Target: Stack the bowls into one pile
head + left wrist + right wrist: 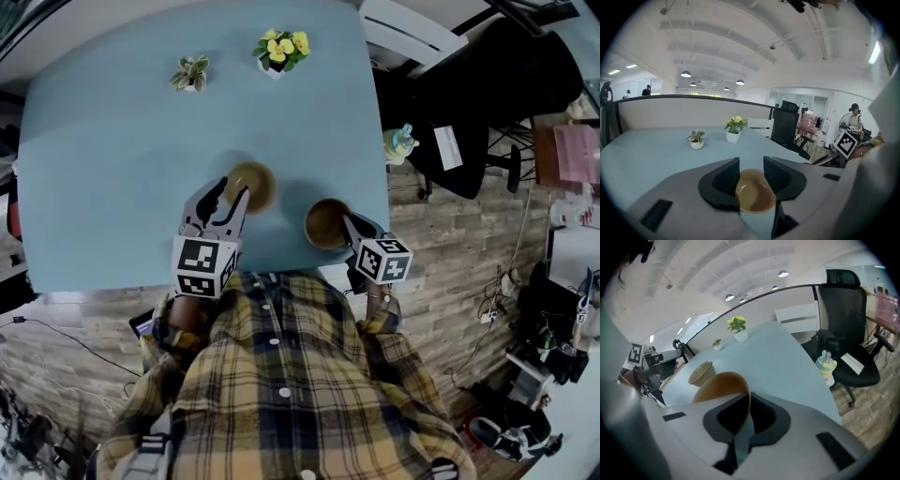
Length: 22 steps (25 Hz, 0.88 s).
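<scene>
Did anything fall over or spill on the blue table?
No, nothing looks wrong. The light bowl and the brown bowl sit apart, open side up. The right gripper pinches the brown bowl's rim. Both plants stand straight, and the table has no spill.
</scene>
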Each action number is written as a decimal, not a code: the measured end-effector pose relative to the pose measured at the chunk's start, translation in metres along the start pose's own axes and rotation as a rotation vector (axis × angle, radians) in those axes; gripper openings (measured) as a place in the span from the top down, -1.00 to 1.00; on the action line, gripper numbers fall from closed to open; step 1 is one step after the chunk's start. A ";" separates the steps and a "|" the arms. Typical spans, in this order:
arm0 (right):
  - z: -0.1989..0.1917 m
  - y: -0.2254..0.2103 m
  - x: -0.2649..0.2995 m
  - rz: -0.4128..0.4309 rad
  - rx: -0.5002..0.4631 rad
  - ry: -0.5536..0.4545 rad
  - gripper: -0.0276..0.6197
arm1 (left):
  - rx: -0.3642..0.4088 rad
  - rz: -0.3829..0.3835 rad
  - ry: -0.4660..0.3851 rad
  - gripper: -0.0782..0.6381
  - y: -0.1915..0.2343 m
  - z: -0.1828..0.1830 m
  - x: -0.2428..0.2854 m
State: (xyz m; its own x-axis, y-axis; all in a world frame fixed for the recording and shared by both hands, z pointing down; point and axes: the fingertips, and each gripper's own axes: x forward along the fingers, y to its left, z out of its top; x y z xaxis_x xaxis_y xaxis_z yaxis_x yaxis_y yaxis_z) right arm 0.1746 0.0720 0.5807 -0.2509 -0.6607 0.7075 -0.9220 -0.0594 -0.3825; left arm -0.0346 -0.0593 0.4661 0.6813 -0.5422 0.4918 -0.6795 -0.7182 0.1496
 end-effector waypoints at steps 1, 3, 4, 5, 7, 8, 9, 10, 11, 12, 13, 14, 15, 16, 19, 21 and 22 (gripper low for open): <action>0.003 0.001 0.000 0.002 -0.004 -0.006 0.86 | -0.001 0.002 -0.001 0.37 0.001 0.000 0.000; 0.011 0.004 -0.002 0.008 -0.014 -0.022 0.86 | -0.003 0.005 -0.006 0.37 0.002 0.001 0.000; 0.016 0.005 -0.002 0.014 -0.019 -0.032 0.86 | -0.003 0.006 -0.009 0.37 0.002 0.001 0.000; 0.021 0.007 -0.003 0.019 -0.025 -0.042 0.86 | -0.004 0.007 -0.010 0.37 0.002 0.002 -0.001; 0.031 0.012 -0.003 0.031 -0.037 -0.061 0.87 | -0.005 0.008 -0.013 0.37 0.002 0.002 -0.002; 0.037 0.015 -0.002 0.037 -0.043 -0.067 0.86 | -0.006 0.010 -0.015 0.37 0.003 0.003 -0.002; 0.042 0.017 -0.002 0.043 -0.048 -0.073 0.87 | -0.008 0.012 -0.018 0.37 0.003 0.003 -0.003; 0.048 0.020 -0.002 0.049 -0.054 -0.078 0.86 | -0.009 0.016 -0.021 0.37 0.004 0.004 -0.005; 0.054 0.022 -0.001 0.055 -0.059 -0.082 0.86 | -0.012 0.021 -0.024 0.37 0.005 0.004 -0.006; 0.060 0.025 0.001 0.062 -0.065 -0.086 0.86 | -0.014 0.027 -0.027 0.37 0.006 0.005 -0.008; 0.066 0.028 0.003 0.069 -0.073 -0.090 0.86 | -0.017 0.032 -0.030 0.37 0.007 0.005 -0.009; 0.071 0.031 0.005 0.076 -0.084 -0.093 0.86 | -0.020 0.038 -0.031 0.37 0.009 0.004 -0.010; 0.076 0.034 0.007 0.083 -0.096 -0.094 0.86 | -0.024 0.045 -0.033 0.37 0.010 0.004 -0.012; 0.081 0.037 0.010 0.092 -0.108 -0.096 0.87 | -0.028 0.052 -0.034 0.37 0.012 0.004 -0.013; 0.097 0.049 0.019 0.119 -0.150 -0.098 0.86 | -0.039 0.074 -0.041 0.37 0.017 0.004 -0.019; 0.106 0.059 0.026 0.140 -0.178 -0.096 0.87 | -0.047 0.092 -0.046 0.37 0.022 0.003 -0.022; 0.110 0.065 0.030 0.152 -0.190 -0.094 0.87 | -0.052 0.102 -0.046 0.37 0.025 0.002 -0.025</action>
State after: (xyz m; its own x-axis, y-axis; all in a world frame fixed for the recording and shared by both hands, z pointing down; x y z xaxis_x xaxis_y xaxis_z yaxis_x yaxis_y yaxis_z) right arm 0.1398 -0.0341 0.5124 -0.3709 -0.7183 0.5886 -0.9168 0.1820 -0.3555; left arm -0.0676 -0.0649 0.4558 0.6187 -0.6320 0.4666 -0.7586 -0.6350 0.1459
